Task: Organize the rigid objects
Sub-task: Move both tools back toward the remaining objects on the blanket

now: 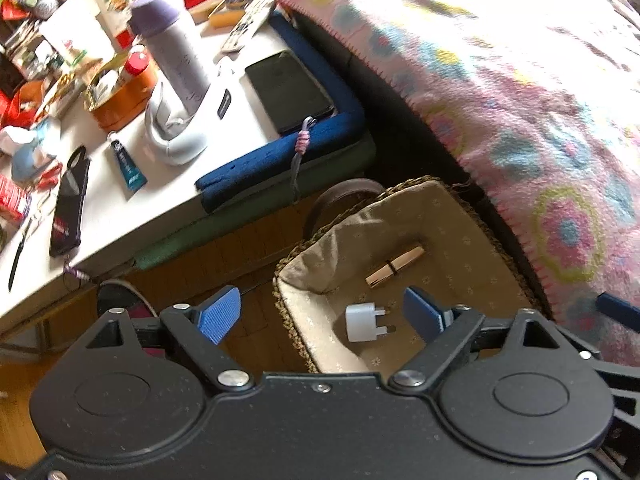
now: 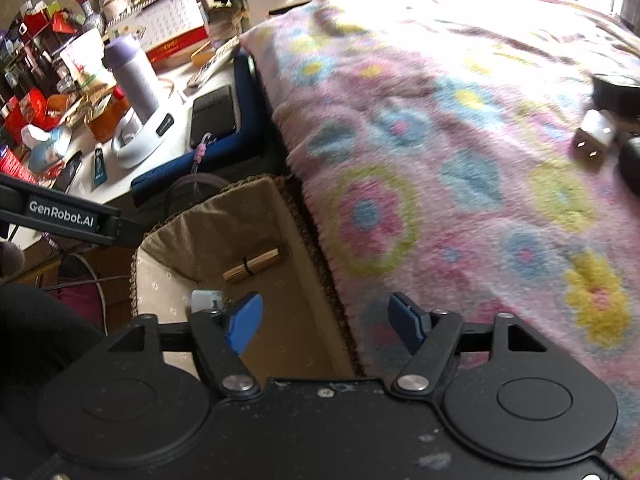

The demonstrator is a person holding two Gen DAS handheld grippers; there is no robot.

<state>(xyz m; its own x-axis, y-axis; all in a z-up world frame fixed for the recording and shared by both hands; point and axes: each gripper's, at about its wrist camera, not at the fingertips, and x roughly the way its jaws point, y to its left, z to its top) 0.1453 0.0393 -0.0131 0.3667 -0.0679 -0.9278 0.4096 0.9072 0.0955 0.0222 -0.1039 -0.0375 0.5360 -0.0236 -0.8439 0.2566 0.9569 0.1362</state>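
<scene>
A woven basket (image 1: 294, 276) with a beige cloth lining stands on the floor between a low table and a bed. In it lie a wooden clothespin (image 1: 395, 267) and a white plug adapter (image 1: 366, 322). My left gripper (image 1: 320, 314) hangs above the basket's near corner, open, its blue pads apart and empty. The right wrist view shows the same basket (image 2: 136, 276), the clothespin (image 2: 252, 265) and the adapter (image 2: 206, 300), half hidden behind a finger. My right gripper (image 2: 326, 320) is open and empty over the basket's right rim. Another white adapter (image 2: 592, 136) lies on the blanket at the far right.
A flowered blanket (image 2: 460, 160) covers the bed on the right. The white table (image 1: 120, 200) carries a purple bottle (image 1: 172, 48) in a white stand, phones, a tube, a remote and much clutter. Dark objects (image 2: 616, 92) lie by the far adapter. Cables run over the wooden floor.
</scene>
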